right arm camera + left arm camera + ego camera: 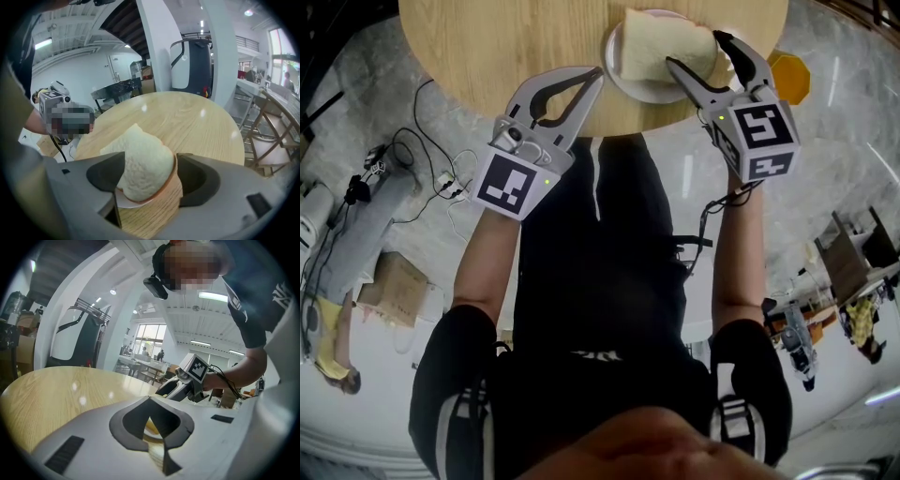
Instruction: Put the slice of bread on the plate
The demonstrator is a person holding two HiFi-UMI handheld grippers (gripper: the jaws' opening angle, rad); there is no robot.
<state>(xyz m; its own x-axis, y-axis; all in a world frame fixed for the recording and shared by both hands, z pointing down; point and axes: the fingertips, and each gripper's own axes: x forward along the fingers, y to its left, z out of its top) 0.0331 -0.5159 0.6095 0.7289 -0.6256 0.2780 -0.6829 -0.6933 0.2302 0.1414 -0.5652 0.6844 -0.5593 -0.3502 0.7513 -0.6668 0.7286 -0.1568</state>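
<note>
Now bread slice (pixel 661 47) on plate (pixel 628 87), bench (pixel 487 47); right gripper (pixel 694 50) jaws open astride slice; left gripper (pixel 598 73) jaws closed, empty.

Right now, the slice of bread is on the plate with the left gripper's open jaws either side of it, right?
No: it is the right gripper whose open jaws stand either side of the slice of bread on the plate; the head view shows it.

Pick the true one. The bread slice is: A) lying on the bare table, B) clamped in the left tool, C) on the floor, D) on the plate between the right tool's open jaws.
D: the bread slice rests on the white plate, and the jaws of the right tool stand apart on either side of it.
</note>
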